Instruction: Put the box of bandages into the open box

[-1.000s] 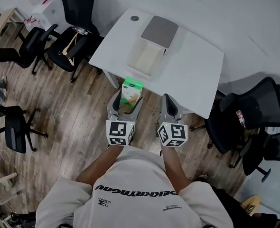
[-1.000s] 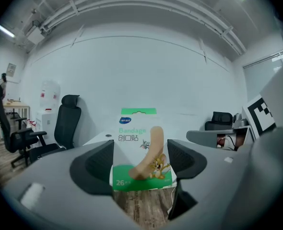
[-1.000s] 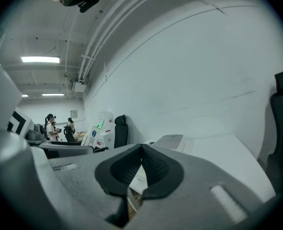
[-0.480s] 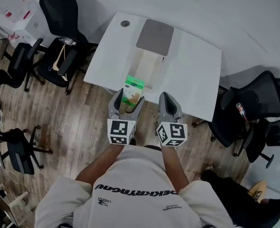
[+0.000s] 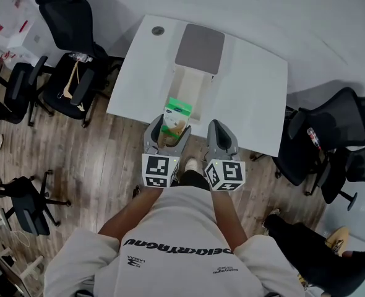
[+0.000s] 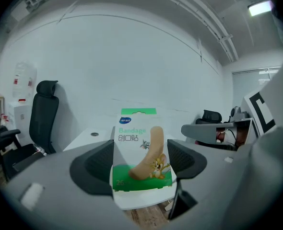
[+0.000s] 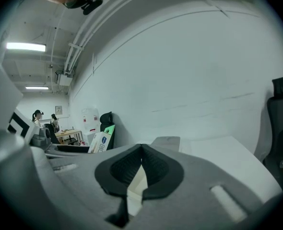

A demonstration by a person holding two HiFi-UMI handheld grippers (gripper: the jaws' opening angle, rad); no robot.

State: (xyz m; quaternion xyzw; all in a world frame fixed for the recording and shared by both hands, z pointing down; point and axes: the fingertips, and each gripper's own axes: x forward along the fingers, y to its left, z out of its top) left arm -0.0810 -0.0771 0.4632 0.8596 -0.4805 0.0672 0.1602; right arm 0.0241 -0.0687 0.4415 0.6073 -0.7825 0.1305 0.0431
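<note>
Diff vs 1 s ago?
The person stepped toward the table; the bandage box, clamped in the left gripper, moved forward to the near end of the open box. Unchanged: that grip; right gripper shut, empty.

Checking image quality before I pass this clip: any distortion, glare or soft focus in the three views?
Head view: even light, sharp, edges bent, soft shadow beside the white table. Left gripper view: heavy fisheye, dark corners, ceiling lamp blown out, box of bandages crisp, print readable. Right gripper view: same fisheye and vignette, bright lamp strip, no motion blur.
</note>
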